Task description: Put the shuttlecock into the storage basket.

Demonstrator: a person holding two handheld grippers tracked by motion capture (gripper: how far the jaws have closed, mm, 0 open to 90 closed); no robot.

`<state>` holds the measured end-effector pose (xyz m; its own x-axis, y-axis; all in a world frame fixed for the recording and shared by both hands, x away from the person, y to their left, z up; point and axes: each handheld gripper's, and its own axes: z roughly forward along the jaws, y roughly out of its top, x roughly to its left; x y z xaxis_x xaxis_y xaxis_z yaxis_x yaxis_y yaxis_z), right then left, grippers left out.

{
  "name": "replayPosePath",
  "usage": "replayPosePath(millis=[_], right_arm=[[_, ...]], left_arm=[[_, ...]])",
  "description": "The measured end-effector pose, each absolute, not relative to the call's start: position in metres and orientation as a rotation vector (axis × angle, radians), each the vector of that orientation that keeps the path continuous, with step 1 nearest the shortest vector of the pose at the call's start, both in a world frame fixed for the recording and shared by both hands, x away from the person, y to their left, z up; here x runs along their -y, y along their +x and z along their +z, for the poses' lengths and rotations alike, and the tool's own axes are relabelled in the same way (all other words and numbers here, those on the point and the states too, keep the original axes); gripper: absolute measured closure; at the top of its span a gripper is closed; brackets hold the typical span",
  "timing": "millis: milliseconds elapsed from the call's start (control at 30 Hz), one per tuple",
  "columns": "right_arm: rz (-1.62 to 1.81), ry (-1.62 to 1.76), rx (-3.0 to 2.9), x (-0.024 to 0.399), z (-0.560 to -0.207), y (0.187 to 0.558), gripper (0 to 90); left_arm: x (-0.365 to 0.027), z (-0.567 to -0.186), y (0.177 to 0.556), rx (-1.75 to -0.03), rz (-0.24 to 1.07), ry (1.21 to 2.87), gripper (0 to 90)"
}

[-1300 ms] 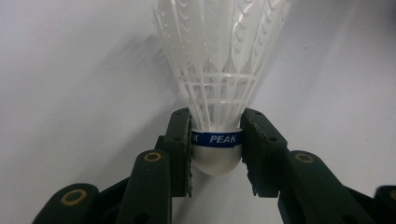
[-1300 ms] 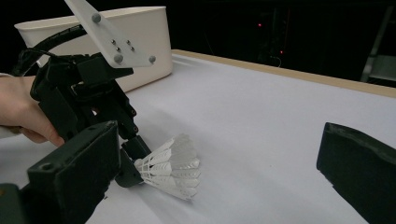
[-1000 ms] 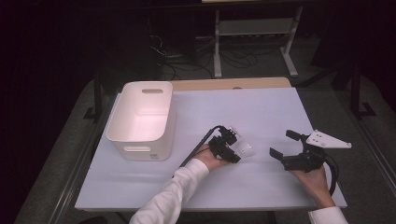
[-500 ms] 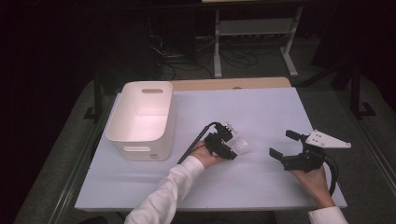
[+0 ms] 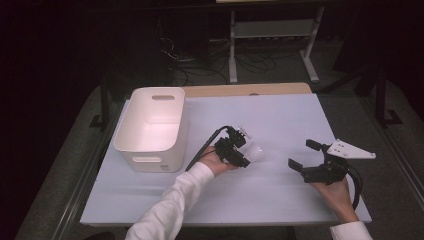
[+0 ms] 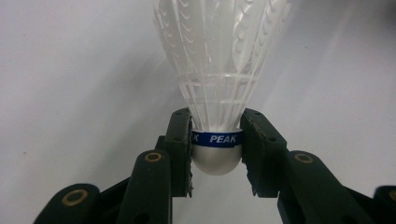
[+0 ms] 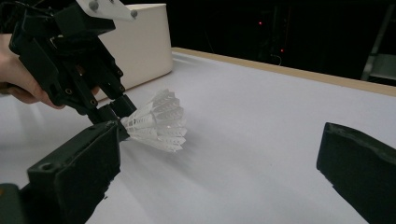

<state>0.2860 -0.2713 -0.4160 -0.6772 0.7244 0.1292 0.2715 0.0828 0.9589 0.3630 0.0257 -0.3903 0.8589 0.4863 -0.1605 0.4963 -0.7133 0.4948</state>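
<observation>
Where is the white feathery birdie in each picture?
High view: the white plastic shuttlecock is at the table's middle, at the tip of the left gripper.
Left gripper view: the shuttlecock is centre, rounded base pinched between the jaws.
Right gripper view: left of centre.
Shared landmark: the white plastic bin.

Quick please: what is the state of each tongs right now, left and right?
Left tongs: closed on the shuttlecock, gripping its rounded base.
Right tongs: open, holding nothing.

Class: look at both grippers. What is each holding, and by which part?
The left gripper clamps a white shuttlecock by its rounded base, at the blue band. The right gripper holds nothing.
</observation>
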Motion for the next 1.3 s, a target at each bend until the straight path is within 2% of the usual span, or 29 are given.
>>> replayPosePath(millis=[1300], right_arm=[[1.622, 0.986, -1.994, 0.271, -0.417, 0.287, 0.0]], left_arm=[[-0.038, -0.316, 0.371, -0.638, 0.073, 2.537, 65.2]])
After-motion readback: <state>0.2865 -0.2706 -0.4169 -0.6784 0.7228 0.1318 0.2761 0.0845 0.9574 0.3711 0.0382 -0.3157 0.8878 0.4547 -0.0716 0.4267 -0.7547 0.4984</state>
